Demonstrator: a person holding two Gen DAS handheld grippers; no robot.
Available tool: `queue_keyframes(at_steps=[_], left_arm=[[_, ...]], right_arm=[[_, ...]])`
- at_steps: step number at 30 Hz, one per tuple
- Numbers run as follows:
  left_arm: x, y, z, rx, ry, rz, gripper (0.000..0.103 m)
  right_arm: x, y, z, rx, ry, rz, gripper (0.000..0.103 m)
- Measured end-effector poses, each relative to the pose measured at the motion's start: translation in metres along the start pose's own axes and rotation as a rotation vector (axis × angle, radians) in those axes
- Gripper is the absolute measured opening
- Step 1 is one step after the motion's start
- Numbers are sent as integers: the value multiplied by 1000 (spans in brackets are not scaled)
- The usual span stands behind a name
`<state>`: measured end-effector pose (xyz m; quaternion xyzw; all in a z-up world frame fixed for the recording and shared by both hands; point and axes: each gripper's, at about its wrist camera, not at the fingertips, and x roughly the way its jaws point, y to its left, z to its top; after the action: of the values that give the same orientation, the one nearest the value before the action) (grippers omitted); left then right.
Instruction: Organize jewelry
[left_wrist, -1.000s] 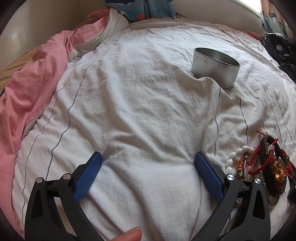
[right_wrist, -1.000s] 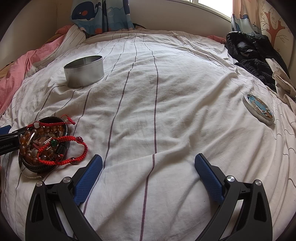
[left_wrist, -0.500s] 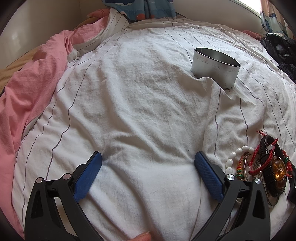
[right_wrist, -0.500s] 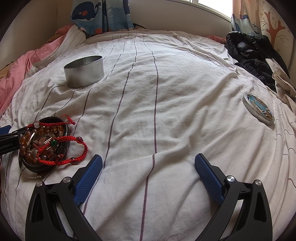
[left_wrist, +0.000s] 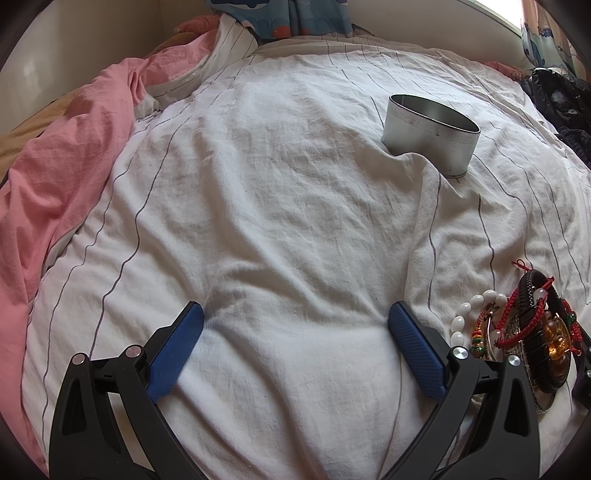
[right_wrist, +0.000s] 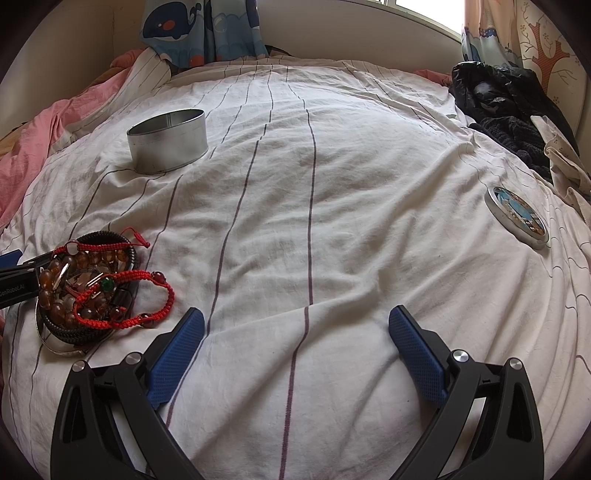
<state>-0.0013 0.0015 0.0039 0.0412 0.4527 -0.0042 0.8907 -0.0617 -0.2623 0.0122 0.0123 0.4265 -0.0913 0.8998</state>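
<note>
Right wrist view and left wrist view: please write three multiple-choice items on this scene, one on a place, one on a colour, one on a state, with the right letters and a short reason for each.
1. Where does the pile of bracelets lie in the right wrist view?
A. inside the tin
B. on the sheet, near left
C. on the lid

2. What colour are the pads of the right tongs?
A. blue
B. red
C. white

3. What is the state of the metal tin?
A. closed by its lid
B. tipped on its side
C. upright and open

Answers:
1 B, the pile rests on the striped sheet, apart from the tin.
2 A, both pads are blue.
3 C, its rim faces up and the lid lies far to the right.
</note>
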Motion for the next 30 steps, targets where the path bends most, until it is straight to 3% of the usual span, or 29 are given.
queue_keyframes(at_steps=[30], left_arm=[[-2, 1, 0, 2, -1, 3, 97]], right_arm=[[-1, 0, 0, -1, 0, -1, 96]])
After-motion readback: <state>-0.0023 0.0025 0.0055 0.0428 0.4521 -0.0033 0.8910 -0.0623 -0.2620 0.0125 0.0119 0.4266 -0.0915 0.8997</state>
